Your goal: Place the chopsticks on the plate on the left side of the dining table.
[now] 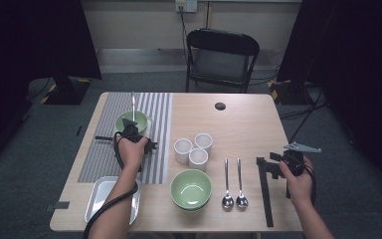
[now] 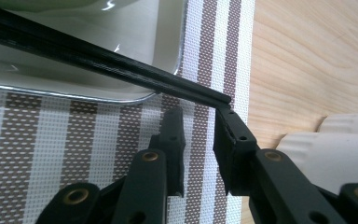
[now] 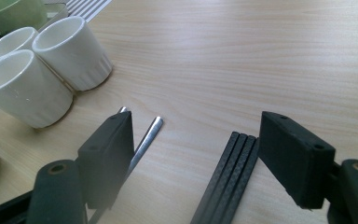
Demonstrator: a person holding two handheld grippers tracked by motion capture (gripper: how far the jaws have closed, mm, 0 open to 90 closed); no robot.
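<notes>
Left claw holds a black chopstick at its tip against one jaw, the other jaw standing off, so the stick reaches across the metal tray on the striped mat, apparently to set it down by the green bowl. Right claw rests open on the table, straddling the remaining chopsticks, probably ready to take the next.

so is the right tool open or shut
Open: in the right gripper view the right tool has wide-apart jaws, chopsticks lying untouched between them.
</notes>
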